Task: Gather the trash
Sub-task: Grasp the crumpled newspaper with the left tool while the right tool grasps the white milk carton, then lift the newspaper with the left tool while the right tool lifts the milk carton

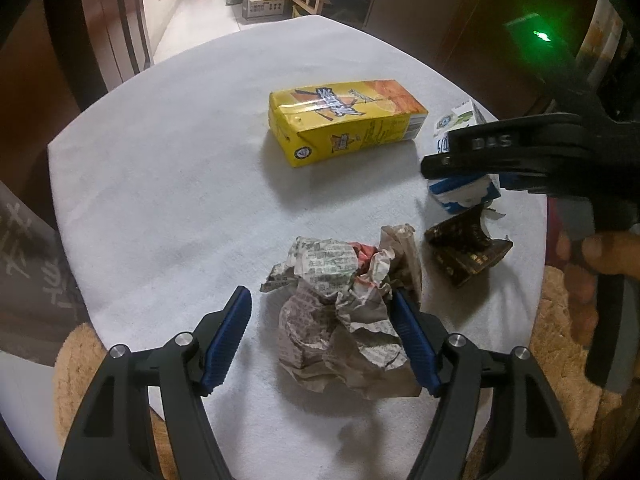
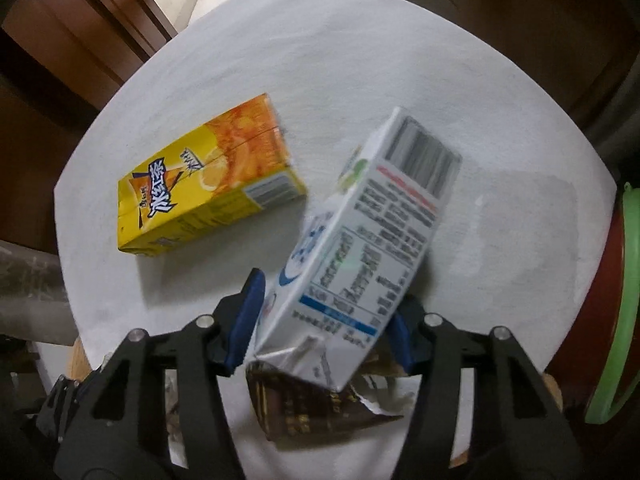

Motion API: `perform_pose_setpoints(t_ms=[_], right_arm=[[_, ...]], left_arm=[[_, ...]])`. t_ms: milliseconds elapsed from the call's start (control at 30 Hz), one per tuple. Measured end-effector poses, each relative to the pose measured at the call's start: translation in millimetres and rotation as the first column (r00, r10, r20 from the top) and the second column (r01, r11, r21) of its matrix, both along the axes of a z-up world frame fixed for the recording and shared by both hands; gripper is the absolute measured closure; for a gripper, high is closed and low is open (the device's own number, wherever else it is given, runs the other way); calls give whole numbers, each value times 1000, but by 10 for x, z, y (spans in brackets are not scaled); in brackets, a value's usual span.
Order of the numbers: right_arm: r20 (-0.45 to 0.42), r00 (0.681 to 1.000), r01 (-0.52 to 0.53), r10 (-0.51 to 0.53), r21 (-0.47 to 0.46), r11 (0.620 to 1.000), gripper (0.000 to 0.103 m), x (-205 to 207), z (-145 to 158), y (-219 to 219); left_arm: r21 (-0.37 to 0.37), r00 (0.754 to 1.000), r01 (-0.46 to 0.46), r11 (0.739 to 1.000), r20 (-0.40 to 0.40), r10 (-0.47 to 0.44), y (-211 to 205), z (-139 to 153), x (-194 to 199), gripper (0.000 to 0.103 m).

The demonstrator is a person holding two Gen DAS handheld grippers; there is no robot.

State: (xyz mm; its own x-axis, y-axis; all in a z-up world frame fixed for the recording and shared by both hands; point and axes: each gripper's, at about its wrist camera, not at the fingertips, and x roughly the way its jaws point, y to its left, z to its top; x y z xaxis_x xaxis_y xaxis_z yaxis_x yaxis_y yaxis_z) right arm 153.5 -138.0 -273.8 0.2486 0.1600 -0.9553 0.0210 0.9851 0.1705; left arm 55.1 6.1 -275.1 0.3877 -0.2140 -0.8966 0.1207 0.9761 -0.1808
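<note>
- Our right claw (image 2: 322,320) grips the white carton (image 2: 360,240), lifted off the tabletop (image 2: 400,60).
- Our left claw (image 1: 322,340) is wide around the crumpled paper (image 1: 340,312), not yet gripping.
- Yellow carton (image 1: 344,120) and brown wrapper (image 1: 468,252) remain uncollected.

In the left wrist view, the right hand-held gripper (image 1: 460,160) covers most of the white carton (image 1: 464,194), so its middle is hidden. In the right wrist view that white carton (image 2: 360,248) is motion-blurred and its print unreadable. It hides the upper part of the dark brown wrapper (image 2: 312,412). A green rim (image 2: 624,300) is cut off at the right edge.
</note>
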Motion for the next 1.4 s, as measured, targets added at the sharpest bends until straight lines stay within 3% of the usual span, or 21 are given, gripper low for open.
perform_pose_setpoints(t_ms=[67, 133, 267, 333, 367, 467, 533, 600, 633, 800, 1000, 1233, 1400], right_arm=[[-14, 1000, -4, 5, 17, 1000, 42, -12, 16, -49], [11, 1000, 17, -17, 8, 1000, 14, -29, 104, -119], [66, 996, 59, -56, -38, 998, 12, -37, 188, -114], [83, 994, 78, -74, -42, 996, 12, -7, 197, -87], [78, 994, 79, -75, -40, 996, 11, 18, 173, -62], [-3, 997, 75, -75, 6, 997, 12, 123, -24, 6], [-26, 997, 77, -75, 46, 996, 29, 166, -105, 44], [7, 999, 51, -51, 41, 998, 60, 158, -50, 102], [14, 999, 50, -51, 76, 996, 64, 115, -4, 87], [152, 987, 29, -55, 164, 986, 64, -129, 455, 24], [359, 931, -31, -63, 252, 967, 64, -683, 1242, -136], [521, 850, -70, -76, 256, 964, 64, -968, 1857, -311], [573, 813, -69, -105, 273, 960, 64, -1152, 2002, -544]], left_arm=[[2, 1000, 3, 1000, 0, -3, -5, -10, 2, 34], [2, 1000, 5, 1000, -9, -5, 10, -45, 33, 32], [9, 1000, 14, 1000, -17, -14, 43, -102, 83, 32], [5, 999, 32, 999, -14, -32, 23, -109, 86, 42], [-8, 999, 40, 999, -16, -40, -2, -109, 93, 52], [-4, 999, 44, 999, -9, -44, -1, -90, 94, 60], [-7, 1000, 15, 1000, 6, -15, 41, -24, 75, 62], [-7, 999, -17, 1000, 40, 18, 123, 88, 80, 62], [-10, 996, -43, 999, 72, 44, 187, 195, 88, 62], [-15, 969, -121, 993, 215, 121, 350, 702, 104, 62], [-30, 916, -162, 986, 368, 161, 362, 1296, 51, 62], [-50, 883, -161, 986, 439, 166, 276, 1667, 24, 62], [-50, 864, -152, 987, 478, 157, 187, 1880, -37, 62]])
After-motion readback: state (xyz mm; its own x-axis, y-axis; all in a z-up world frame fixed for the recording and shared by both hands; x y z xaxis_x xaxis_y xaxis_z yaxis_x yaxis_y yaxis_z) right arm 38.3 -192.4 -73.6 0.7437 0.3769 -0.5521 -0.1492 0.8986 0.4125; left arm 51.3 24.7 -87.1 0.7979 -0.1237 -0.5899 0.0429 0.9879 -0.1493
